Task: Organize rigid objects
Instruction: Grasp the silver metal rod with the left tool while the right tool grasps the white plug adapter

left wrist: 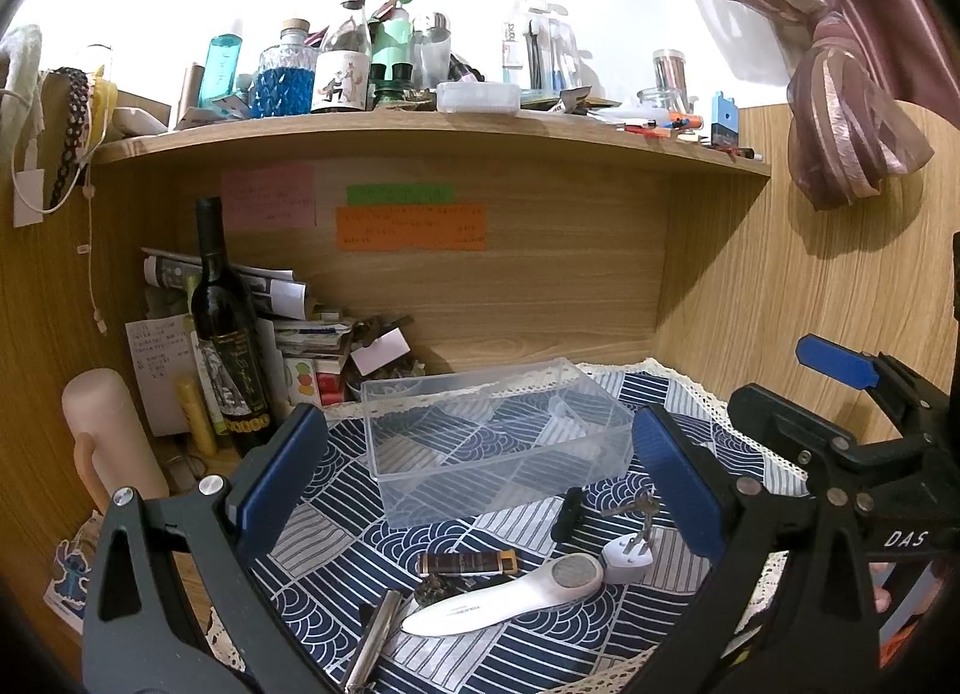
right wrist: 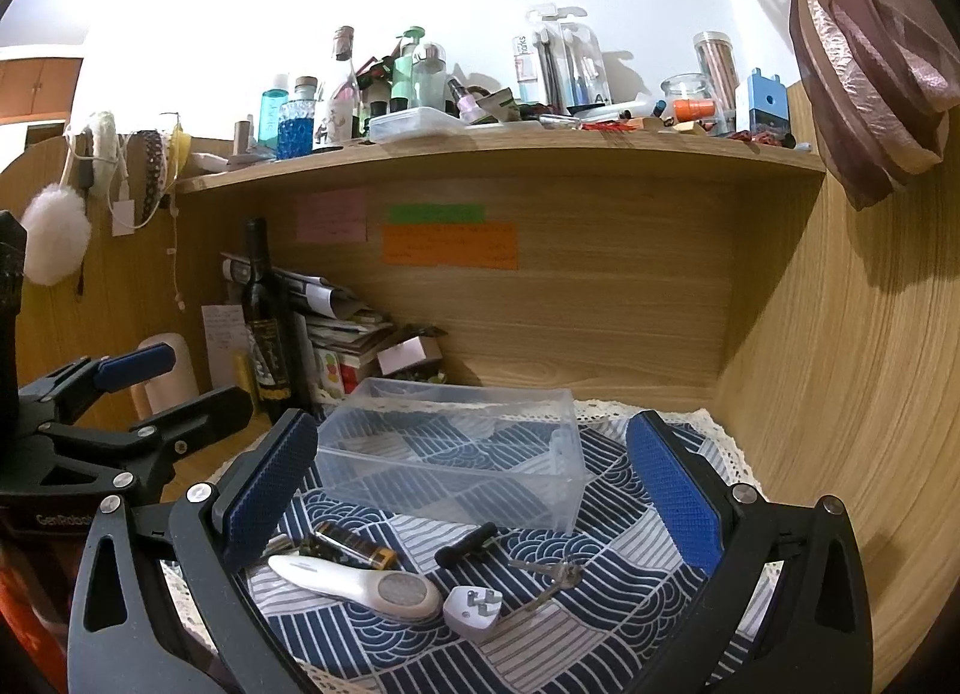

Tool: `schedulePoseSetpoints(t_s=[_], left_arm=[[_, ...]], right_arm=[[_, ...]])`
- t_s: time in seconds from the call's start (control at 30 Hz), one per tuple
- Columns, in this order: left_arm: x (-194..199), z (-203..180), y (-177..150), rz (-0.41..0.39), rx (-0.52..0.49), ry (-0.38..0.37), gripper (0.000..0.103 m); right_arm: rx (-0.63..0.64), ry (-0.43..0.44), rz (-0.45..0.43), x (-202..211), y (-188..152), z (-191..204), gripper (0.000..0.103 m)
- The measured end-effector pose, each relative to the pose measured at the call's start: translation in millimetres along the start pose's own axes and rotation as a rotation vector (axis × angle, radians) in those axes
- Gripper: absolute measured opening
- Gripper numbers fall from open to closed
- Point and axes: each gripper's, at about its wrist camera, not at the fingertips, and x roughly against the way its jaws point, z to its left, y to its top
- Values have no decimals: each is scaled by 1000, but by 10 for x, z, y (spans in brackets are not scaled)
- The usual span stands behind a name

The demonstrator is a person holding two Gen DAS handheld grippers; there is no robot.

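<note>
My left gripper (left wrist: 474, 478) hangs wide open over the near edge of the blue-and-white wave-patterned cloth (right wrist: 540, 622), its ribbed blue pads (left wrist: 276, 478) gripping nothing. My right gripper (right wrist: 474, 490) is spread just as wide and equally empty, with knurled blue pads (right wrist: 672, 496); "DAS" shows on its black frame in the left view.

Going left to right along the cloth's near edge: a thin silvery metal bar (left wrist: 375, 643), a brown cylindrical tube with a gold end (left wrist: 468, 562), a smooth white paddle-shaped handheld device (left wrist: 504, 592) with a round grey mesh face and small print I can't read, a glossy white plug adapter (right wrist: 474, 610) with metal prongs, a short black T-shaped piece (right wrist: 465, 541), and metal keys (right wrist: 555, 574).

Behind them, toward the cloth's far edge, sits the clear rectangular plastic box (right wrist: 456, 454), with nothing visible inside.

In the desk's far left corner stands a dark glass wine bottle (left wrist: 231, 334); its label is illegible.
</note>
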Motion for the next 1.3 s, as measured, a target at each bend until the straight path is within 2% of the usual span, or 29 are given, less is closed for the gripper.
schedulePoseSetpoints(t_s=[0.37, 0.63, 0.67, 0.73, 0.8, 0.97, 1.03, 1.07, 1.2, 1.3], left_arm=[[16, 8, 9, 3, -3, -1, 103], [-33, 75, -11, 22, 10, -13, 102], [-46, 97, -22, 25, 14, -9, 99], [-99, 160, -22, 51, 20, -1, 86], [-184, 274, -37, 94, 45, -1, 84], [-337, 546, -217, 182, 85, 31, 72], [-423, 643, -331, 239, 104, 39, 62], [-482, 694, -413, 277, 113, 42, 60], [-619, 796, -707, 379, 131, 51, 47], [-683, 812, -903, 436, 134, 47, 44]], right_arm=[[-1, 1, 0, 2, 11, 2, 103], [-23, 5, 33, -108, -18, -55, 103], [-26, 5, 38, -124, -32, -68, 103], [-33, 2, 57, -187, -53, -105, 103], [-42, 9, 77, -246, -81, -147, 100], [-73, 28, 158, -427, -202, -221, 79], [-83, 45, 194, -498, -262, -227, 72], [-83, 56, 215, -538, -295, -219, 69], [-75, 70, 269, -643, -414, -184, 65], [-76, 71, 322, -746, -518, -164, 65]])
